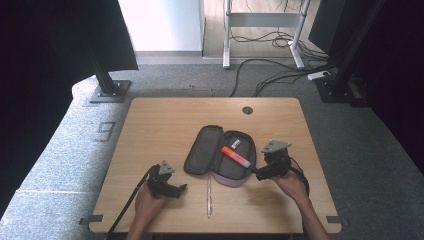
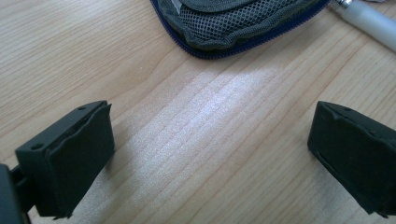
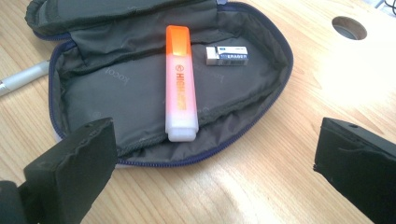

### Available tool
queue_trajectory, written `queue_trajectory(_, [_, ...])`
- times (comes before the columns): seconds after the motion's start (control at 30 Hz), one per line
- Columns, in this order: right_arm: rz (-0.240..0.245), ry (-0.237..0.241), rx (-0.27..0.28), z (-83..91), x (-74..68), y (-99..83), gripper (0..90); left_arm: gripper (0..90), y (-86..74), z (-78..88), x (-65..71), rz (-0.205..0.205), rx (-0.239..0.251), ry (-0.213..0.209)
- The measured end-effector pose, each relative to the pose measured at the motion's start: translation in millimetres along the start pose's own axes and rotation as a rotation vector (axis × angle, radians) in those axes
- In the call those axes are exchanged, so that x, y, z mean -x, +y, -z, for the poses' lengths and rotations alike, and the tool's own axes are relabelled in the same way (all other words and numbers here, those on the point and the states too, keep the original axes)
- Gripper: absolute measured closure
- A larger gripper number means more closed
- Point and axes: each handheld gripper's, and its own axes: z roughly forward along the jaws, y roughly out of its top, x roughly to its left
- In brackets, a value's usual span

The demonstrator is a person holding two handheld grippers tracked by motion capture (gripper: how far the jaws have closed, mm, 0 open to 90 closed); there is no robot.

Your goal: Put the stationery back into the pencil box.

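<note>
Fingers: both grippers' jaws stand wide, holding nothing — left gripper (image 1: 167, 184) over bare table (image 1: 160, 125), right gripper (image 1: 270, 167) just beside the pencil case (image 3: 154, 93).
Case: lies open mid-table; soft fabric, likely to sag if lifted by one edge.
Highlighter (image 3: 180, 88): inside the case; light, stiff, smooth — best pinched across its body.
Eraser (image 3: 227, 55): inside, beside the highlighter's cap; small, grippy.
Pen (image 1: 209, 192): on the table near the case; thin, may roll.

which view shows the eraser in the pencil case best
The right gripper view: the eraser lies close, unobstructed, inside the open pencil case beside the highlighter, label visible. The high view shows it as a tiny white speck.
</note>
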Motion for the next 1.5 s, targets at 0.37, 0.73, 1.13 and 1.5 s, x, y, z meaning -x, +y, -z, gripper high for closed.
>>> queue_trajectory(0.37, [-0.039, -0.033, 0.001, 4.3, 3.9, -24.6, 0.0, 0.3, 0.0, 0.0, 0.0, 0.0, 0.0, 0.0])
queue_trajectory(0.73, [-0.096, -0.049, -0.005, 2.0, 10.4, -51.0, 0.8, 0.2, 0.0, 0.0, 0.4, 0.001, 0.001, 0.001])
queue_trajectory(1.13, [-0.13, -0.048, -0.048, -8.9, 10.9, -73.4, 1.0, 1.1, -0.6, 1.4, 2.1, -0.008, -0.003, -0.004])
queue_trajectory(1.5, [-0.158, 0.001, -0.046, -16.7, 12.2, -84.2, 0.0, 3.4, 0.2, 7.4, 11.1, -0.024, -0.005, 0.035])
